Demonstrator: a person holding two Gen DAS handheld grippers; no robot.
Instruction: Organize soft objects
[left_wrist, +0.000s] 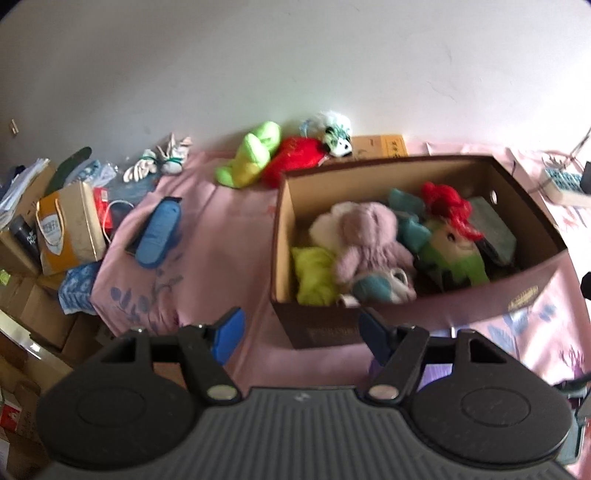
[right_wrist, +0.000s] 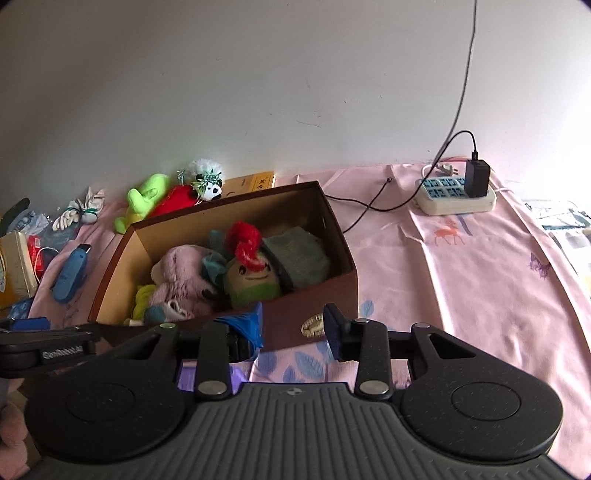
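Plush toys fill the box (left_wrist: 388, 325) on the pink sheet (right_wrist: 461, 280). Left gripper (left_wrist: 301, 330) hangs near it, fingers apart and empty. Right gripper (right_wrist: 295, 326) likewise.

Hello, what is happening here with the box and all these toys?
A person holds a gripper in each hand and is sorting soft toys into a cardboard box on a pink sheet. Several toys already lie inside, among them a pink plush and a doll with red hair. Both the left gripper and the right gripper are open and empty, in front of the box. A green plush and a red one lie outside, by the wall.
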